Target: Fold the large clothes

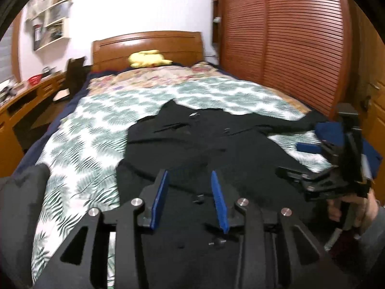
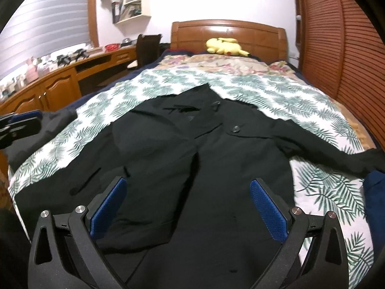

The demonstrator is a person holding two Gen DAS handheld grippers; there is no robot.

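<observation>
Left gripper (image 1: pixel 190 180): jaws partly open, holding nothing. Right gripper (image 2: pixel 187 187): jaws wide open, holding nothing. Both hover above the black coat (image 2: pixel 204 149) spread on the bed (image 2: pixel 324 110).

Left tongs (image 1: pixel 190 197) parted, empty; right tongs (image 2: pixel 187 207) spread wide.

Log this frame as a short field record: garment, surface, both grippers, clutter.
garment: black jacket, spread front-up, right-side sleeve extended, unfolded
surface: bed with leaf-print cover
left gripper: open, over the jacket's lower edge, holding nothing
right gripper: open wide, above the jacket's lower part, holding nothing
clutter: yellow plush by the headboard; dark blue cloth at the bed's right edge
</observation>
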